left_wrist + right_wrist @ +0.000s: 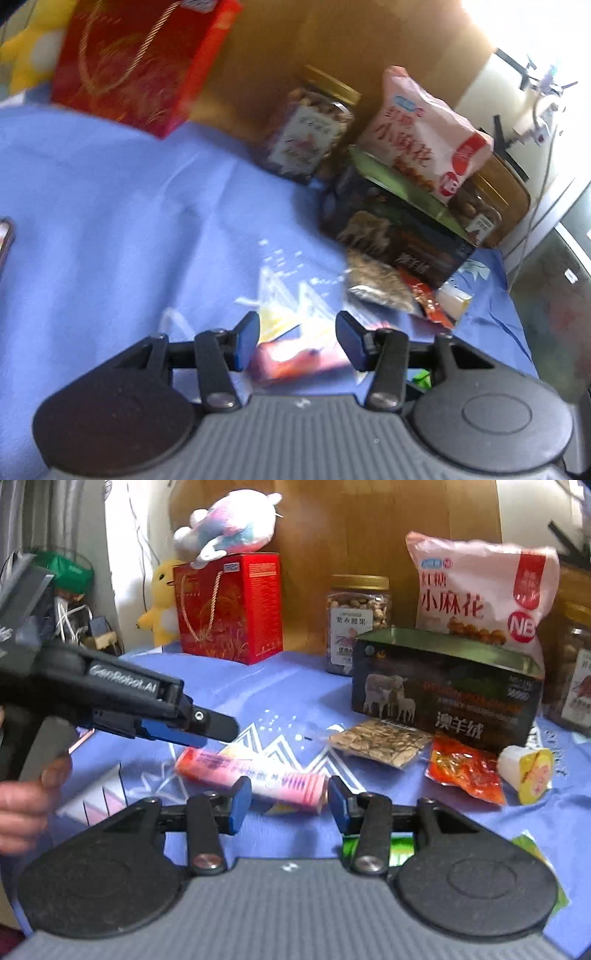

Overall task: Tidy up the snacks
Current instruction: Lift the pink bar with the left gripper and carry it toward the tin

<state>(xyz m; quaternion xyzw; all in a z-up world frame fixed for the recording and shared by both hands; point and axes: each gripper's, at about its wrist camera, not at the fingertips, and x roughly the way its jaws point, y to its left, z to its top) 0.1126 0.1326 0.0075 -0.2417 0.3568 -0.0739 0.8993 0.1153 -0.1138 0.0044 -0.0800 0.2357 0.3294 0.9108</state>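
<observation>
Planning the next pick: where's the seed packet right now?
In the right wrist view the seed packet lies flat on the blue cloth, right of centre, before the dark box, left of the red packet.

The right gripper (289, 800) hung over the blue cloth (258, 686), its jaws apart above a pink snack pack (251, 773). The left gripper (207, 731) reached in from the left. A dark box (443, 690) stood behind a seed packet (380, 742).
</observation>
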